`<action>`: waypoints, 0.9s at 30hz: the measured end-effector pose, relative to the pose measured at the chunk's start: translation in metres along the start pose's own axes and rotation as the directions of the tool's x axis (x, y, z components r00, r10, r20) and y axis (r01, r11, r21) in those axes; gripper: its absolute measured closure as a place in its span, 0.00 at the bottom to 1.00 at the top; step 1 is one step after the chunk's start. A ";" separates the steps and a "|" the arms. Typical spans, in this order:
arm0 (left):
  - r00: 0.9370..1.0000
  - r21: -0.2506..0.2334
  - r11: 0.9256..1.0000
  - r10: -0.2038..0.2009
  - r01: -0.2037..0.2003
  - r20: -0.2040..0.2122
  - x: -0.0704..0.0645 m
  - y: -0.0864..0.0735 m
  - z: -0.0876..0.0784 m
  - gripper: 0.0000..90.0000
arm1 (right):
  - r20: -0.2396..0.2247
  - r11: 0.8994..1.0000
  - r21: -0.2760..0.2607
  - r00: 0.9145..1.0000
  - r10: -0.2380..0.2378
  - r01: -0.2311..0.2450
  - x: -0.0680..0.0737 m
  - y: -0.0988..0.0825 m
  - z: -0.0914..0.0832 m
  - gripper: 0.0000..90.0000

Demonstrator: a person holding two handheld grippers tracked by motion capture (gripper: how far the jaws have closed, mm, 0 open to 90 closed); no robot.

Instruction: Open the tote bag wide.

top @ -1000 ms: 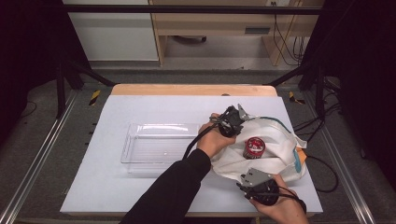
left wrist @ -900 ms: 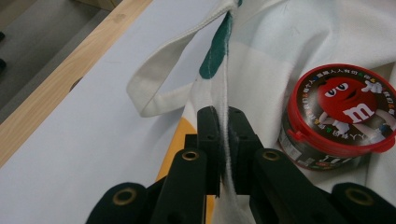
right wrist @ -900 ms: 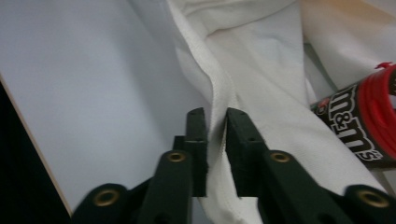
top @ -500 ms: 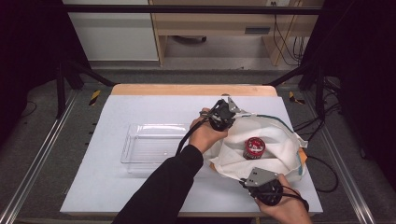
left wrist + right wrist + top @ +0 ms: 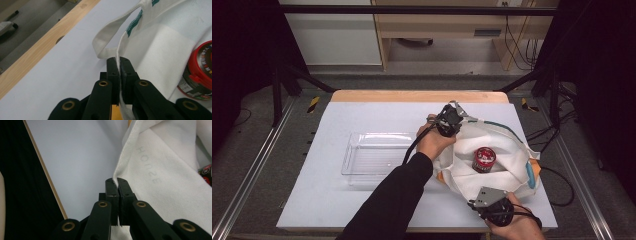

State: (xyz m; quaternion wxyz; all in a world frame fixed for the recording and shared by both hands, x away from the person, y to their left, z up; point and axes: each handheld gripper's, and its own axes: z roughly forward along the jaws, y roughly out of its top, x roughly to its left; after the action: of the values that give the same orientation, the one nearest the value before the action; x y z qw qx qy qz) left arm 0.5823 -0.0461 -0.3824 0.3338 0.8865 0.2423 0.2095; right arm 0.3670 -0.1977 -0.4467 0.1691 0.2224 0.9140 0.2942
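Note:
A white cloth tote bag (image 5: pixel 504 150) lies spread open on the right half of the table, with a red-lidded round can (image 5: pixel 484 159) resting in its mouth. My left gripper (image 5: pixel 451 119) is shut on the bag's far rim; the cloth edge (image 5: pixel 119 75) runs between its pads, beside a white handle loop (image 5: pixel 112 32) and the can (image 5: pixel 200 72). My right gripper (image 5: pixel 492 202) is shut on the bag's near rim, with the hem (image 5: pixel 117 181) pinched at its jaw tips. Its jaws have just been closing on the cloth.
A clear plastic tray (image 5: pixel 374 152) sits empty left of the bag. The white table top (image 5: pixel 362 200) has a wooden strip (image 5: pixel 412 96) along its far edge. Metal rails (image 5: pixel 247 175) flank the table, and cables trail off to the right.
My left gripper has lifted the bag's far rim away from the can, toward the far edge. The bag's mouth stands wider. My right gripper has barely moved at the near rim.

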 end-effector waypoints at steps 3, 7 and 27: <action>1.000 0.038 0.999 0.006 -0.005 -0.016 -0.001 -0.002 0.006 0.97 | -0.008 1.000 0.009 1.000 -0.002 0.002 0.001 -0.002 0.003 0.99; 1.000 0.052 0.999 0.000 0.001 -0.014 -0.002 -0.004 0.012 0.97 | -0.012 1.000 0.011 1.000 0.001 -0.001 0.001 -0.004 0.003 0.99; 1.000 0.029 1.000 -0.009 0.009 -0.002 -0.002 -0.006 0.004 0.98 | 0.091 0.994 -0.064 0.991 0.097 -0.092 0.002 0.017 0.005 0.63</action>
State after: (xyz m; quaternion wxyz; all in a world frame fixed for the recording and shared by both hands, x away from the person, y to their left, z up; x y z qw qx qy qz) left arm 0.5814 -0.0455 -0.3895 0.3215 0.8900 0.2495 0.2055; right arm 0.3727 -0.1818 -0.4408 0.2044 0.2739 0.8842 0.3184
